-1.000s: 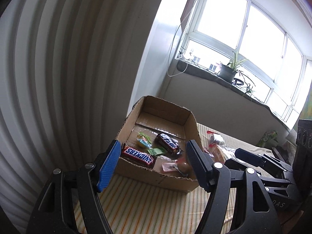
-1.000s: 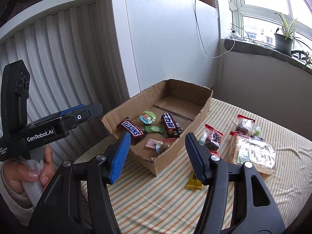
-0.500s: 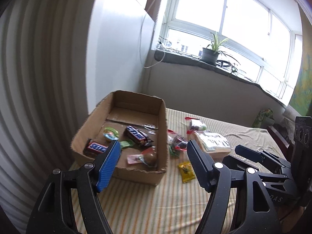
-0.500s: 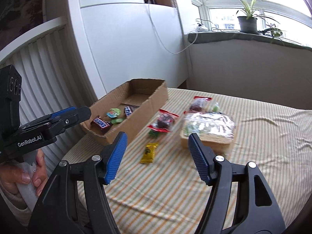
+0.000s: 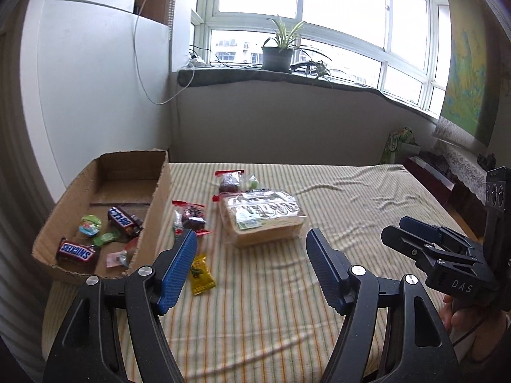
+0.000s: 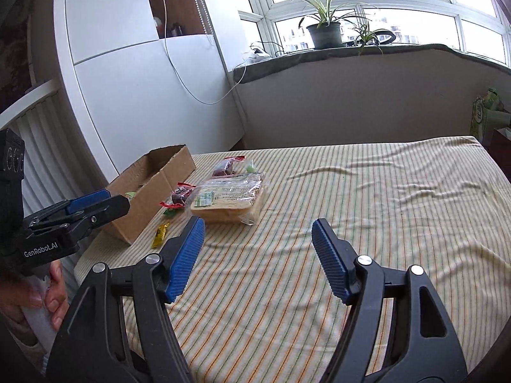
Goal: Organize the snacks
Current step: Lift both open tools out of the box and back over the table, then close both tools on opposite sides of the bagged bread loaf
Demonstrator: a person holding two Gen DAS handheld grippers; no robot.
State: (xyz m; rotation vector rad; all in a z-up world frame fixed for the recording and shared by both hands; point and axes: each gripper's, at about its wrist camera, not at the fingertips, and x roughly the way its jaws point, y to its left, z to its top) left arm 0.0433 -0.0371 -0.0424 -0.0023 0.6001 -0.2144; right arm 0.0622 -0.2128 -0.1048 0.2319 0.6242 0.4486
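I'm between picks: my left gripper (image 5: 252,245) gapes empty, and my right gripper (image 6: 258,233) has just been opening, nothing between its jaws. The cardboard box (image 5: 153,210) sits at ten o'clock; the bread pack (image 5: 265,220), probably next, lies at twelve and needs a wide grip.

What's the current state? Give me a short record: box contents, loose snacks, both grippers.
box: cardboard, open, left on the striped cloth
in box: Snickers bar, second chocolate bar, small sweets
loose: bread pack, yellow packet, two red-edged packets
left gripper: open, empty
right gripper: just been opening, empty
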